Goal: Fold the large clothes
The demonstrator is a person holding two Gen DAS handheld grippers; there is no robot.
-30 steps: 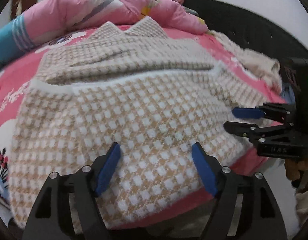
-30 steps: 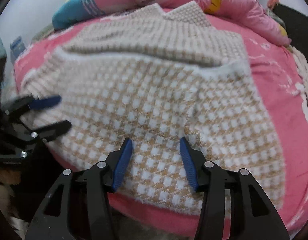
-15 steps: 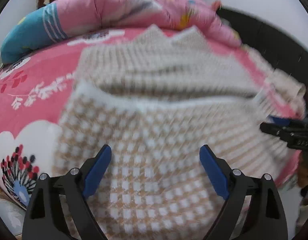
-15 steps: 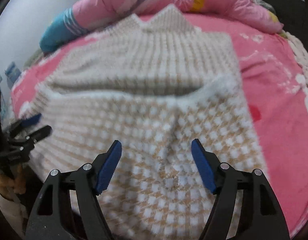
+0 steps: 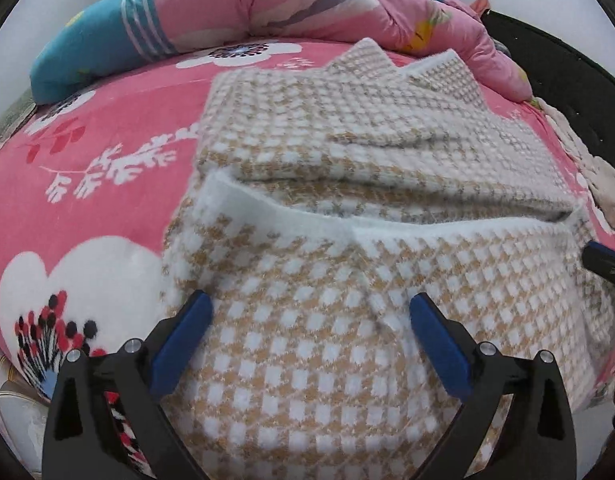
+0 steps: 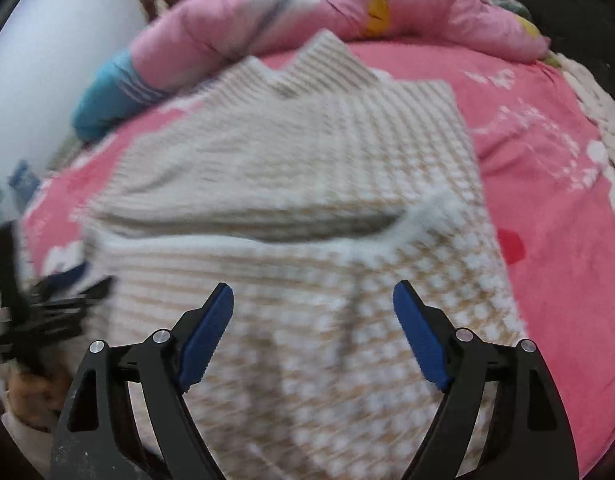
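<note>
the sweater is a thick fuzzy knit, tan and white check, with a soft woolly white hem. under it the bedsheet looks like smooth fleecy pink cloth with printed flowers. the quilt is puffy stitched fabric, faintly sheeny. the left gripper is matt black plastic with blue rubbery ridged pads and shiny metal screws.

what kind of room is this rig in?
Most likely a bedroom. The checked sweater lies on a bed with a pink floral sheet, a rolled pink quilt sits at the far end, and a dark frame, probably the bed's, runs along the side.
</note>
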